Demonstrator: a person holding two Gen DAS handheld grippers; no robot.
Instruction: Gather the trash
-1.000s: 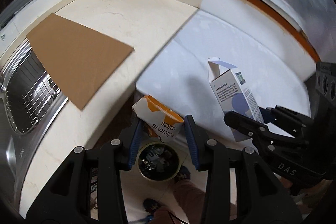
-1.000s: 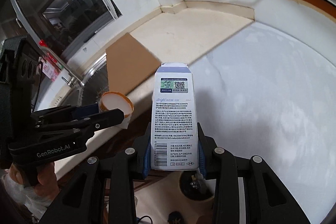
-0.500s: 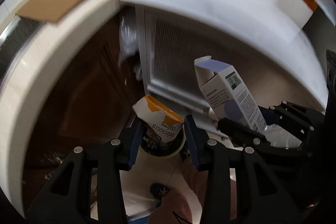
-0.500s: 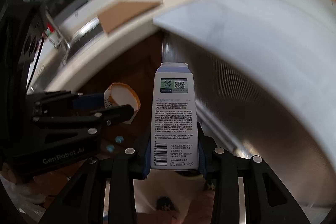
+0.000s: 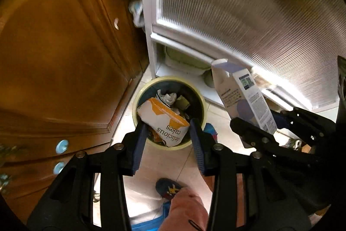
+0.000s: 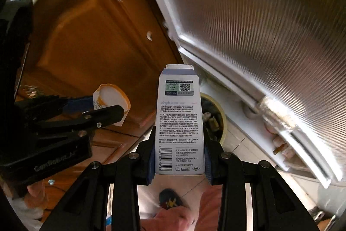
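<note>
Pinched between left tool (image 5: 166, 133) pads (over bin (image 5: 138, 96)): cake box (image 5: 164, 122).

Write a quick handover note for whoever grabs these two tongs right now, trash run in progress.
Left tongs: shut on the orange cake box, held over the bin.
Right tongs: shut on the tall white carton, upright, just right of the bin.
Done: both pieces carried to the floor bin, which already holds crumpled trash.
Left: open the left tongs to drop the box, then bring the carton over and release it.
</note>
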